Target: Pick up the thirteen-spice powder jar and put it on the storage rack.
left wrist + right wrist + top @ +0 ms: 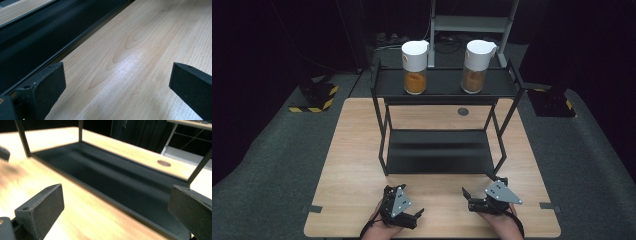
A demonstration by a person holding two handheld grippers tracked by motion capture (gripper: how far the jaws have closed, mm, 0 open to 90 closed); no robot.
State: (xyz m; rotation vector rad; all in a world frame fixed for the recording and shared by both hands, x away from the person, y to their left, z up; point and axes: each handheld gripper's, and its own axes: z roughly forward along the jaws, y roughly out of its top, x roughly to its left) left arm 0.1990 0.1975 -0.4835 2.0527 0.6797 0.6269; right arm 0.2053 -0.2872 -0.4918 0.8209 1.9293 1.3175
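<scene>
Currently, both the left gripper [416,216] and right gripper [468,199] are held released and unladen beside the black rack [439,150].

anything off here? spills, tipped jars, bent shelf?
Nothing stands out. Both jars stand upright, apart, on the shelf's top tier, no spill. Both grippers open, near the table's front edge.
</scene>
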